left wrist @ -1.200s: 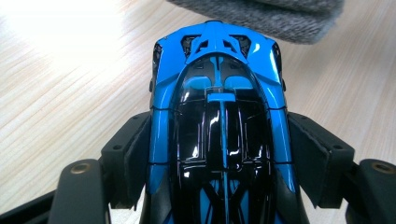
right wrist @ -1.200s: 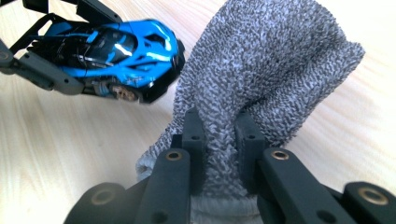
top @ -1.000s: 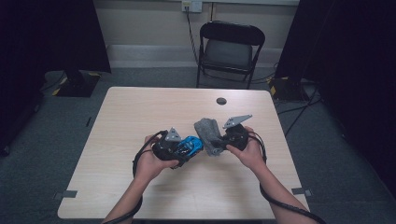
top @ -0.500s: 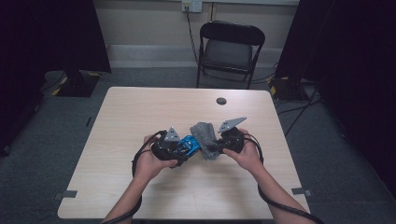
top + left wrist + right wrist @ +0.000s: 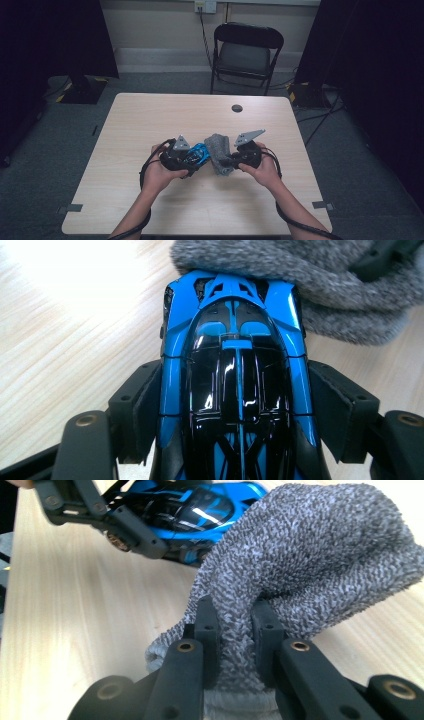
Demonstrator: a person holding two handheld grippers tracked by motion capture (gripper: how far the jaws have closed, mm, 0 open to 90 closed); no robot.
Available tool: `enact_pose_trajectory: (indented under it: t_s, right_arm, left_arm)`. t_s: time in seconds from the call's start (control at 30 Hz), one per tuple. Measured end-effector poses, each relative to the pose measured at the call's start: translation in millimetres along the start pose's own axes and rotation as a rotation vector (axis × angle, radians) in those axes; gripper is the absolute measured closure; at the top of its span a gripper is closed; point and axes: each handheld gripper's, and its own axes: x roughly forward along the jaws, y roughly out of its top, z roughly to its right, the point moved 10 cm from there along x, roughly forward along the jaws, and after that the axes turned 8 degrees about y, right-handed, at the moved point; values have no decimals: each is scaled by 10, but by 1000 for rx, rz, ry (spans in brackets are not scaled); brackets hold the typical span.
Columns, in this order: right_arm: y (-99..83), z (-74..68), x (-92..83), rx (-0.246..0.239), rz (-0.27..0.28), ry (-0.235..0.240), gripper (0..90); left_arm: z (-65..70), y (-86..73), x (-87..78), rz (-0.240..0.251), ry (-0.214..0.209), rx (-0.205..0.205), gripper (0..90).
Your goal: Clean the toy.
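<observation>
A shiny blue and black toy car (image 5: 235, 370) sits between the pads of my left gripper (image 5: 235, 405), which is shut on its sides just above the table. In the high view the toy car (image 5: 198, 152) shows between the two hands near the table's middle. A grey knitted cloth (image 5: 310, 560) is pinched in my right gripper (image 5: 235, 630), whose jaws are shut on a fold of it. The cloth (image 5: 219, 152) drapes against the car's front end (image 5: 235, 282). From the right gripper view the car (image 5: 200, 510) lies behind the cloth with the left gripper (image 5: 95, 510) on it.
The light wooden table (image 5: 150, 115) has a small dark round cap (image 5: 237, 108) near its far edge. A black folding chair (image 5: 247, 52) stands beyond the table. Cables trail from both grippers toward the table's front edge.
The right gripper with the cloth has shifted slightly left toward the car. The left gripper and car have stayed put.
</observation>
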Motion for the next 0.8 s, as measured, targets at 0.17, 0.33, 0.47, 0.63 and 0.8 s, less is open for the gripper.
enact_pose_trajectory:
  t_s: [0.17, 0.33, 0.47, 0.63, 0.8]
  right_arm:
    - [-44, -45, 22, 7, 7, 15, 782]
    - [-96, -85, 32, 20, 8, 19, 781]
    - [-138, -114, 40, 20, -1, 26, 782]
    - [-232, -162, 39, 33, 3, 36, 781]
    - [-298, -184, 10, 47, 11, 37, 781]
  left_arm:
    - [-31, -15, 4, 0, 10, -5, 283]
    - [-57, -30, 5, -3, 14, -20, 283]
    - [-122, -51, -8, -2, 28, -42, 282]
    - [-228, -72, -61, 2, 44, -69, 282]
    - [-278, -77, -83, 6, 57, -74, 282]
